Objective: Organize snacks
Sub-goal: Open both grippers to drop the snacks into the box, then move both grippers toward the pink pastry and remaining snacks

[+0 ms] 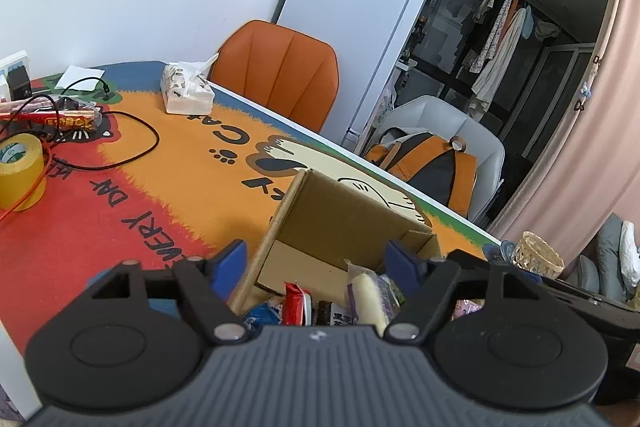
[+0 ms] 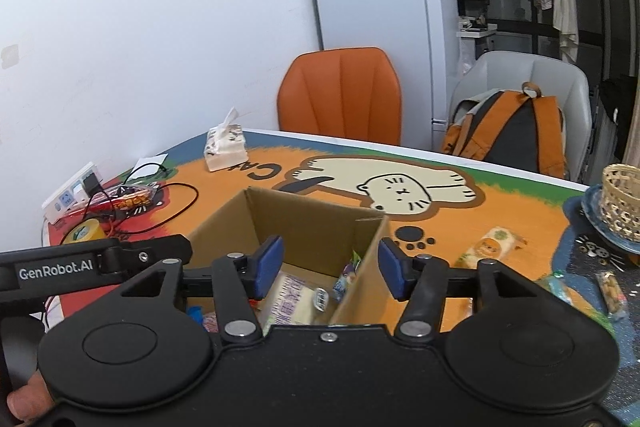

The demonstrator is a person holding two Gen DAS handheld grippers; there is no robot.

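The cardboard box (image 2: pixel 304 227) sits open on the table (image 2: pixel 500 223), holding snacks. An orange snack packet (image 2: pixel 490 247) lies right of the box, long axis slanting up-right. Both the left gripper (image 1: pixel 316 259) and right gripper (image 2: pixel 329 267) hover over the box, spread wide (nothing pinched).

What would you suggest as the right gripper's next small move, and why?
Probably swing the right gripper rightward and down toward the orange snack packet lying on the table mat. The gripper is open and empty above the cardboard box, which already holds several snacks, while that packet and a few others still lie outside the box to its right.
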